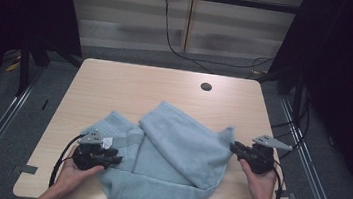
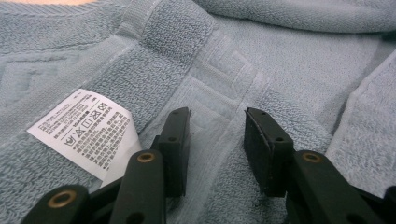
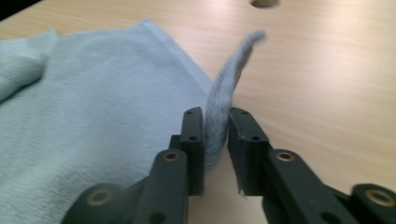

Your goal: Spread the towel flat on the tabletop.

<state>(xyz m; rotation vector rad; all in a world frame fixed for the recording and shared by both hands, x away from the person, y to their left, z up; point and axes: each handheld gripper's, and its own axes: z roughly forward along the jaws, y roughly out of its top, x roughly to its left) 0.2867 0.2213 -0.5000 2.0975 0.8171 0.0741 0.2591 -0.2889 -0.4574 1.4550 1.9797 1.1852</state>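
Looking down from the high view, I see the light blue towel [image 1: 173, 154] lying rumpled on the near half of the desk [image 1: 126, 81], with one broad flap folded over its middle. My left gripper [image 1: 116, 160] rests on the towel's left part, beside the patterned border, held from below by my left hand [image 1: 73, 171]. My right gripper [image 1: 233, 147] sits at the towel's right corner, with my right hand [image 1: 260, 182] behind it and its grey three-cornered plate [image 1: 272, 142] on top. A round hole [image 1: 206, 87] in the desk lies well beyond the towel, toward the far edge.

From the left gripper view, the jaws stand apart just above the towel [image 2: 280, 60], over its woven border band [image 2: 219, 74]. I see nothing pinched between them; the cloth lies flat beneath. The white care label [image 2: 86, 130] lies on the towel just to the left of the left jaw.

From the right gripper view, a thin, upright edge of the towel [image 3: 93, 107] rises between the jaws, its tip blurred. The left jaw lies against the cloth, while a narrow gap shows beside the right jaw, so the edge sits loosely rather than firmly clamped. The rest of the towel spreads to the left of that corner, and bare desk [image 3: 327, 84] lies to its right.
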